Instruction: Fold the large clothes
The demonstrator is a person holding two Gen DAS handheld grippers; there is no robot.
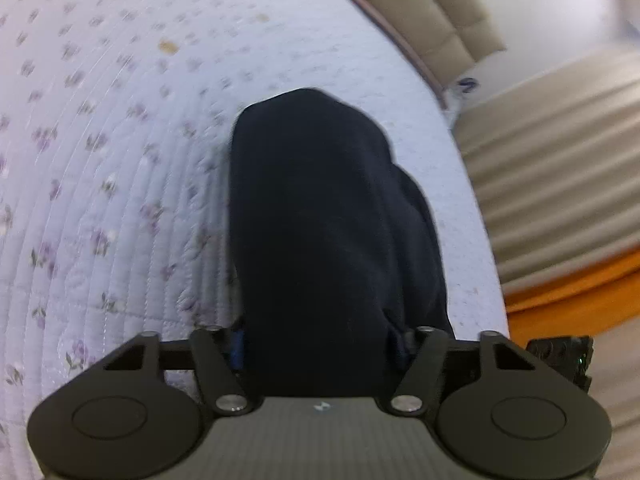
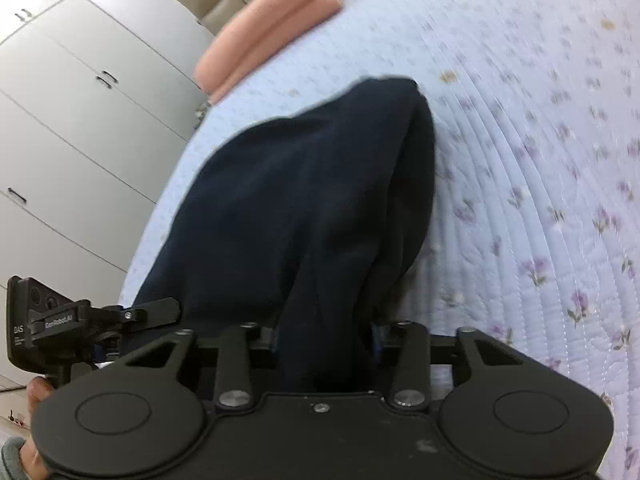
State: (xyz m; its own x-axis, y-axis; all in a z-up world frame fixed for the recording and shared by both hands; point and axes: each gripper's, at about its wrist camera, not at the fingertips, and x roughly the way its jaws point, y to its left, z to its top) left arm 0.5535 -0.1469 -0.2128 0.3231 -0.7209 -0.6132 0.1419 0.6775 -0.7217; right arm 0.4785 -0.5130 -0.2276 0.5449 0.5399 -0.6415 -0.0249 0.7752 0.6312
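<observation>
A: What is held by the left gripper [image 1: 320, 344]?

B: A fold of the dark navy garment [image 1: 320, 220] is seen bunched between its fingers, filling the gap from one side to the other; the fingertips themselves are hidden by the cloth; the gripper is taken to be pinching the fabric.

A: And the right gripper [image 2: 324, 340]?

B: The same is shown there; a thick ridge of the dark navy garment [image 2: 304, 208] is gathered between the two fingers and pressed by them; the tips are again covered.

A: How is the garment's look to be described?

B: It is seen as a plain, matte, almost black navy cloth with no print; it is doubled over in soft rolls, with a rounded far end and a deep crease running lengthwise in the right wrist view; its edges are blurred.

A: Where is it placed?

B: It is stretched forward from both grippers onto the quilted bedspread [image 1: 120, 160], a pale lilac cover printed with small purple flowers and stitched in curved lines; the far end is laid on that cover.

A: What is seen further out?

B: A folded peach-pink cloth [image 2: 272, 28] is set near the bed's far edge; white wardrobe doors [image 2: 72, 120] are seen beyond; a hand [image 2: 34, 400] is glimpsed at the lower left.
</observation>
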